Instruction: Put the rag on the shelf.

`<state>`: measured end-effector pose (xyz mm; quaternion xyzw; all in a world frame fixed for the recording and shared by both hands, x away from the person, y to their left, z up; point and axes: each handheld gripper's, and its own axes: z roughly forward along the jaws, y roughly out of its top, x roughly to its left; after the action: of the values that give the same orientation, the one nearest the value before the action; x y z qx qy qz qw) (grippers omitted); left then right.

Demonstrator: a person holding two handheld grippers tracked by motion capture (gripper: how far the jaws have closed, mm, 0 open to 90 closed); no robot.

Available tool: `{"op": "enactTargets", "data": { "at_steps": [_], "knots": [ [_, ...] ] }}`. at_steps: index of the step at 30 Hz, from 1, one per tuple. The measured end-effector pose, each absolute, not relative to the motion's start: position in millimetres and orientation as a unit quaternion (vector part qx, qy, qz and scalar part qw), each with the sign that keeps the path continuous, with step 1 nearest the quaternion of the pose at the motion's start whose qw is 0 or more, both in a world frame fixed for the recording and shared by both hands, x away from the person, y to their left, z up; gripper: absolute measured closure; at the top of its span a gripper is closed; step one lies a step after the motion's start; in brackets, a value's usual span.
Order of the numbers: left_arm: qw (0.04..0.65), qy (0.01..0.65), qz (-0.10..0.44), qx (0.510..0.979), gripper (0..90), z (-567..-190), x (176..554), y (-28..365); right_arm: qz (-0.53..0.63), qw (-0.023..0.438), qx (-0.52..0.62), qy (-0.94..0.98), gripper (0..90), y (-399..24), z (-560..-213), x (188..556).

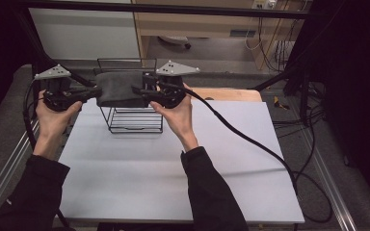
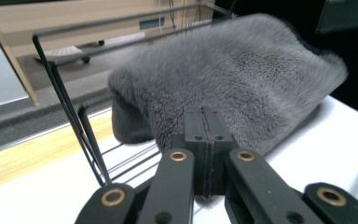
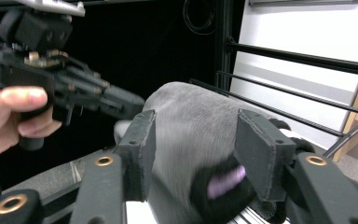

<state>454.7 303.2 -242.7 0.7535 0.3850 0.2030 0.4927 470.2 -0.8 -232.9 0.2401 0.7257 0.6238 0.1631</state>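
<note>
Grey fleece cloth (image 1: 120,88) is draped on the wire rack (image 1: 134,118), upper centre; left tool (image 2: 204,135) pinches its edge, right tool (image 3: 193,140) stands half-open around it; release remains.

High view looks down and forward over the worktop (image 1: 173,163); both tongs views sit close, slightly blurred, sharing the grey fleece (image 2: 223,88) by the wire rack (image 1: 130,120).

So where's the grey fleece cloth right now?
In the high view the grey fleece cloth hangs at the top of the black wire rack, between the left gripper and right gripper.
</note>
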Motion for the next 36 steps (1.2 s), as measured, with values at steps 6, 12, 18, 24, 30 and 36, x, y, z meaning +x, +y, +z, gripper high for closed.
{"op": "enactTargets", "data": {
  "at_steps": [6, 12, 18, 24, 30, 36],
  "knots": [
    [0.482, 0.386, 0.201, 0.76, 89.8, -260, 458, 299, 0.578, 0.144, 0.248, 0.763, 86.9, 5, -244, 473],
    [0.476, 0.391, 0.206, 0.76, 89.8, -273, 461, 298, 0.555, 0.137, 0.273, 0.774, 90.0, 4, -265, 482],
    [0.479, 0.396, 0.211, 0.754, 89.8, -280, 466, 297, 0.556, 0.141, 0.281, 0.769, 87.2, 3, -282, 488],
    [0.484, 0.397, 0.207, 0.752, 87.0, -281, 460, 301, 0.568, 0.145, 0.27, 0.763, 77.8, -1, -280, 482],
    [0.473, 0.411, 0.203, 0.753, 71.1, -280, 449, 311, 0.576, 0.15, 0.265, 0.759, 50.2, -12, -266, 470],
    [0.448, 0.407, 0.215, 0.767, 53.5, -283, 435, 314, 0.562, 0.15, 0.281, 0.763, 27.9, -33, -258, 463]
  ]
}}
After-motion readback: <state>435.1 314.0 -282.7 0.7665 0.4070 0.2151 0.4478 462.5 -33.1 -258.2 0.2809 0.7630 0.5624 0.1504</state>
